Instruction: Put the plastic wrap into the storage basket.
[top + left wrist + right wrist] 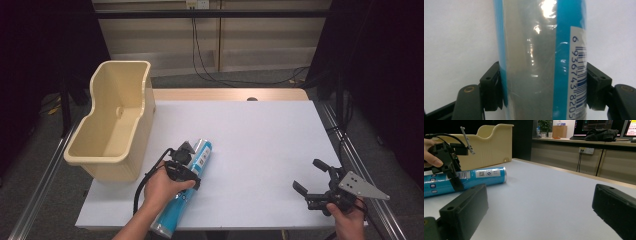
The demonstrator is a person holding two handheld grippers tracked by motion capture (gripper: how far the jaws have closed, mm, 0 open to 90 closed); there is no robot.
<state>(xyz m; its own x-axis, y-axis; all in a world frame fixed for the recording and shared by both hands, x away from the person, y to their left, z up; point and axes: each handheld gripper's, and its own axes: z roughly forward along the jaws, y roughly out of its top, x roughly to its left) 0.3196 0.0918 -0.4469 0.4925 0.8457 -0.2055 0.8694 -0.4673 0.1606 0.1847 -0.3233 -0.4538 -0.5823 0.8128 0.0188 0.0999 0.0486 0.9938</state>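
So far my left gripper [544, 87] has clamped the blue tube [541, 62] lying on the table [260, 140]; lifting it toward the bin [117, 120] remains, right gripper [311, 180] open and empty.

We see broad bare tabletop [260, 145] between the two hands, open for either to cross. On our left side the blue tube [186, 192] lies flat on its side, slanting from the near edge toward the middle, with the left gripper [184, 159] clamped across it, so that lane is blocked. Just beyond it the tall beige bin [117, 117] walls off the far left corner. The right gripper [311, 176] hovers near the right edge, its jaws spread wide with nothing between them.
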